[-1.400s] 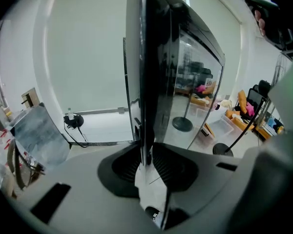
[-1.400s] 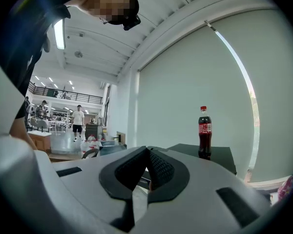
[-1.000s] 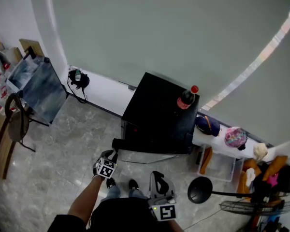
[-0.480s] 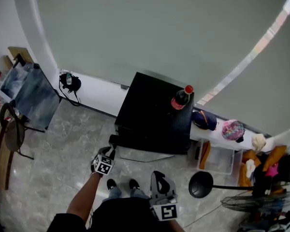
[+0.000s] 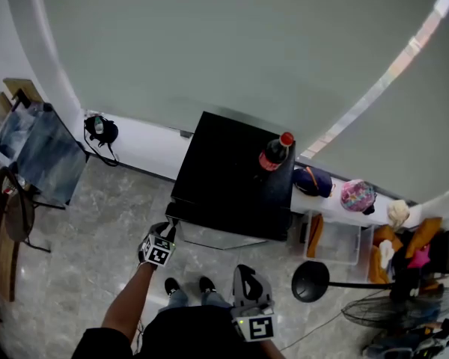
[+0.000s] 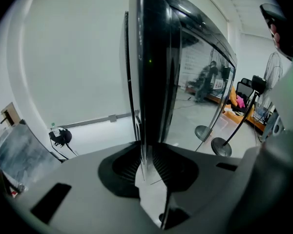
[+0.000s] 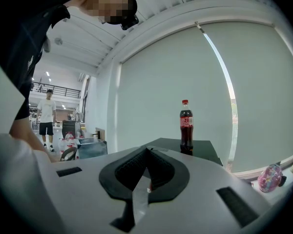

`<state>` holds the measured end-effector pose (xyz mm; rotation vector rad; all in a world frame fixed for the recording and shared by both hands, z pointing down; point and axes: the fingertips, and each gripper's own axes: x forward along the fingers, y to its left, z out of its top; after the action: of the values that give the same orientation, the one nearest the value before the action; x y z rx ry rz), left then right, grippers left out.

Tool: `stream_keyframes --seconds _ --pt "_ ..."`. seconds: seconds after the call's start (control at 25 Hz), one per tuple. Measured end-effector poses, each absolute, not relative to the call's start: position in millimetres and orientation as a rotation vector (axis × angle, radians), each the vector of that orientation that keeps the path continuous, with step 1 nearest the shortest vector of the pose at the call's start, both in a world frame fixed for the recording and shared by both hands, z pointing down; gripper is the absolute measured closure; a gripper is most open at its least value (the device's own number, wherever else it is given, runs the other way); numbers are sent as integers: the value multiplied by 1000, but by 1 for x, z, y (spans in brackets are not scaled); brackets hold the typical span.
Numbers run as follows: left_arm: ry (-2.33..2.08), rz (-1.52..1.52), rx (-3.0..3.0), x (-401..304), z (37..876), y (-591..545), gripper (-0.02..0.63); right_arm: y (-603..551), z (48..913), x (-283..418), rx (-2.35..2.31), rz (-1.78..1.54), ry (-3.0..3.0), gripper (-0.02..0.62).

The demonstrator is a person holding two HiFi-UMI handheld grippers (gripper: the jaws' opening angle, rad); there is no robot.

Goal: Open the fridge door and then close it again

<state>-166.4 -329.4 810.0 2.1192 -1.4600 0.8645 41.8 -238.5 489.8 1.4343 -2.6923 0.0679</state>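
Left gripper [image 5: 167, 234] first: we are pinching the free edge of the door [image 6: 155, 72] with it. The jaws are standing narrow, their pads pressing on either face of that glossy black slab. We are gripping at this edge, away from the hinge side, because that is where a light pull or push is swinging the door most easily. We are angling the tool downward, since the fridge [image 5: 232, 174] is a low black box sitting well below our shoulders.

Looking along the jaws, we are seeing a thin slit between door and fridge, so we are judging the door to be only slightly ajar (whether it is heading out or back in, one look is not telling us).

A bottle [image 5: 272, 152] is standing upright on the fridge top, near its far right corner and well clear of the door's sweep.

We are holding the right gripper [image 7: 145, 179] close to our body, jaws together on nothing, pointing roughly level across the fridge top. We are judging it idle, because one hand is enough for so small a door.
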Motion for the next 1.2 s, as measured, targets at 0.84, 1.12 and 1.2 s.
stream_keyframes --seconds 0.84,1.12,1.2 --pt "-1552 757 2089 -183 776 -312 598 -241 485 45 1533 46 -2669 587" --pt "-1661 389 2313 -175 627 -258 598 -232 476 43 1561 -7 -2678 586" --pt "-1710 303 2360 -175 587 -239 598 -228 476 44 1566 -14 -2675 586"
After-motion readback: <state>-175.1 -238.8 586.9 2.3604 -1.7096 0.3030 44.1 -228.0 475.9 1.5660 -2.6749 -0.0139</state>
